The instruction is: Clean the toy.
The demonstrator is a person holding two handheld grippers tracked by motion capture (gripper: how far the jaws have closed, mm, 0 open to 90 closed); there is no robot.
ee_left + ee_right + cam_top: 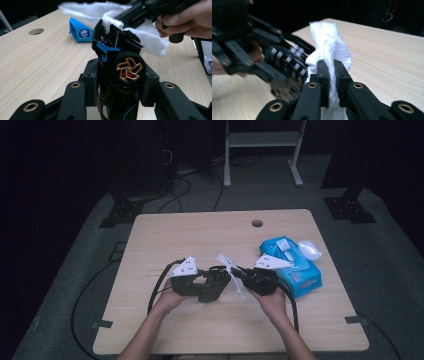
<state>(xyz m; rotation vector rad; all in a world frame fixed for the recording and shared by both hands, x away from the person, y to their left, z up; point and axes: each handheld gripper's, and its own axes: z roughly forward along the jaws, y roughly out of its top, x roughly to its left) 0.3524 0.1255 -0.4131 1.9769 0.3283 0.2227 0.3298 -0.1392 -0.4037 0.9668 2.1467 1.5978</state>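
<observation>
High view: one toy car; one wipe.

Glossy plastic toy car; embossed cloth wipe; matt wood table.

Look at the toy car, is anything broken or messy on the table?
Nothing looks broken or spilled. The left gripper holds the black toy car off the table on purpose, and the right gripper pinches a white wipe beside it. The blue wipe pack lies open on the table, with a white scrap beside it.
</observation>
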